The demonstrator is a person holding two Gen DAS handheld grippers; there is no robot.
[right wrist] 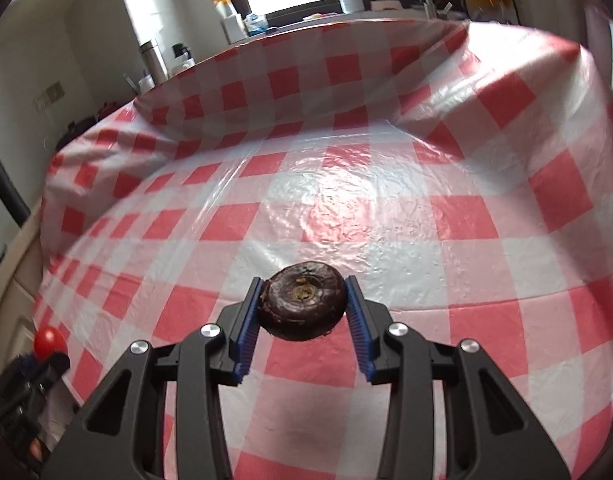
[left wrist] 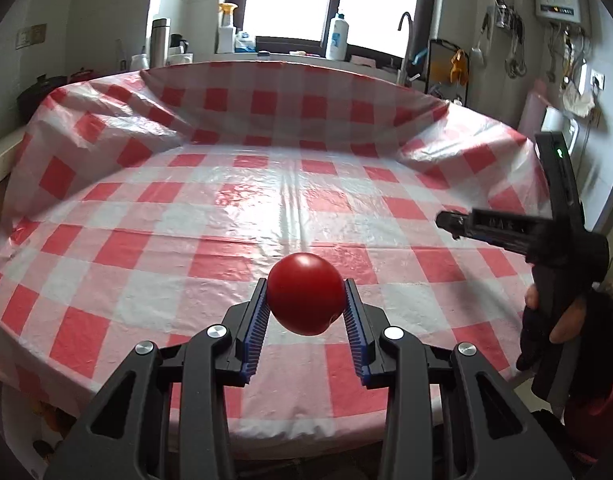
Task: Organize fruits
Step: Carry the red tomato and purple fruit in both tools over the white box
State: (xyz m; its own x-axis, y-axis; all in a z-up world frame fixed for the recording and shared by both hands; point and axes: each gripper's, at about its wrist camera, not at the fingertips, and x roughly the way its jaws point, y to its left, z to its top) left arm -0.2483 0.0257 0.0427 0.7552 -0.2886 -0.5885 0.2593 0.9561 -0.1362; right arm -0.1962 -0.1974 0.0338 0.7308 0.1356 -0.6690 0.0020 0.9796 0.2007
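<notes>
— Where are we in the sorting?

— I'm mid-carry, I'd say. My left gripper [left wrist: 305, 300] is clamped on a red tomato [left wrist: 305, 293], the ribbed blue pads [left wrist: 257, 320] pressing it from both sides, and it hangs above the near part of the checked tablecloth [left wrist: 234, 216]. My right gripper [right wrist: 305, 305] is clamped on a dark brown, flattish round thing with a pale dimple on top; I take it for a water chestnut [right wrist: 302, 300], though I can't swear to it. That one is also off the cloth, held over the near half of the table.

— And where do they go?

— That's the trouble. I see no bowl, tray or basket in either view, only bare cloth ahead. My guess is the next move is to pick two separate spots, lower each piece gently until it rests, and only then let go. The tomato is round and could roll on that glossy plastic.

— Count for me.

— One tomato, one brown fruit, two grippers. From the left camera I see the right gripper off to the side with a hand [left wrist: 562, 320] on its grip. No other fruit shows on the table.
</notes>
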